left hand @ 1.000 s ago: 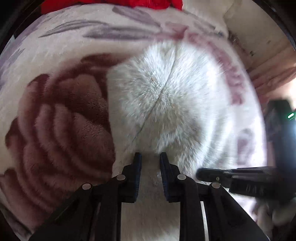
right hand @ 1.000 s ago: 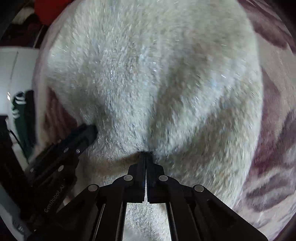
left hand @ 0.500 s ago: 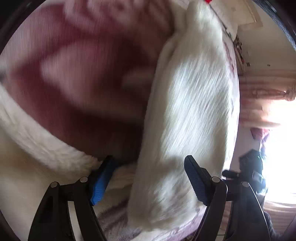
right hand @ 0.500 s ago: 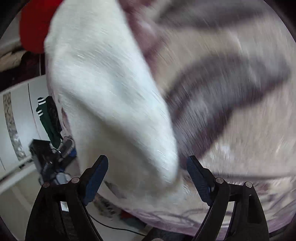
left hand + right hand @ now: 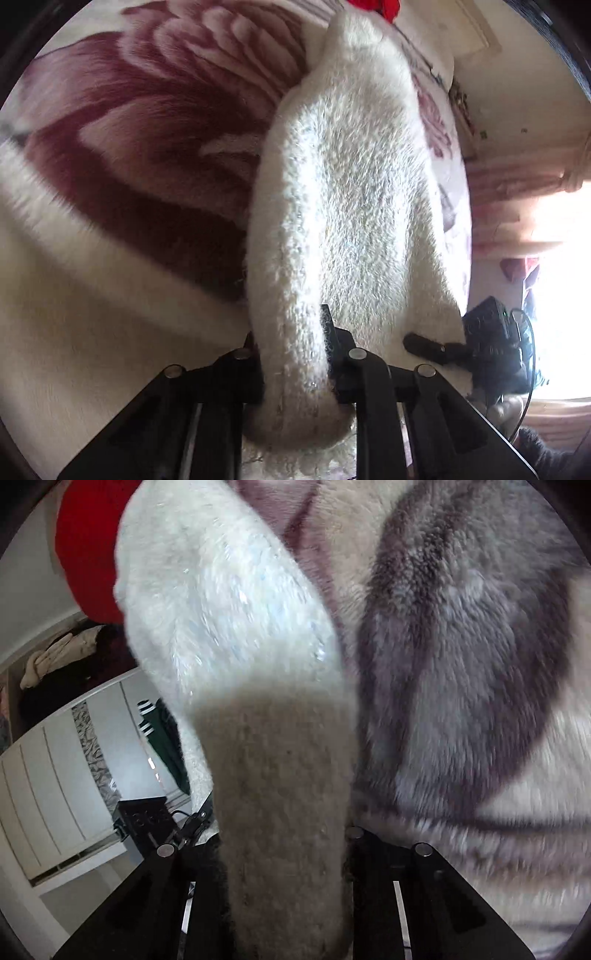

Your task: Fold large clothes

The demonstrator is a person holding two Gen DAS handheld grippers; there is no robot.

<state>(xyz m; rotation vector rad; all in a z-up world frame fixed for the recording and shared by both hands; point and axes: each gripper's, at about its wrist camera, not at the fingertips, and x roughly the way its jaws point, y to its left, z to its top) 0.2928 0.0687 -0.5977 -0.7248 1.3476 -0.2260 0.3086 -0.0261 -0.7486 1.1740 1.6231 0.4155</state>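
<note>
A white fluffy garment point(image 5: 351, 184) lies as a long roll on a flower-patterned blanket point(image 5: 147, 110). My left gripper point(image 5: 290, 332) is closing, and its jaws pinch the near end of that roll, which bulges out behind the pads. In the right wrist view the same garment point(image 5: 221, 609) runs up from my right gripper point(image 5: 284, 834). This gripper is closing too, with fleece filling the gap between its mostly hidden fingers. The blanket point(image 5: 461, 664) shows grey-purple here. The right gripper's dark finger point(image 5: 424, 341) touches the garment's right edge in the left wrist view.
A red garment point(image 5: 88, 554) lies at the far end of the bed point(image 5: 373, 5). Left of the bed stand white wardrobe doors point(image 5: 55, 775) with a green striped garment point(image 5: 166, 746) hanging. A bright window point(image 5: 554, 258) is to the right.
Both grippers let go of the flat garment, swung wide open to its rolled side, and have now closed on its near end. Both views turned to look along the roll.
</note>
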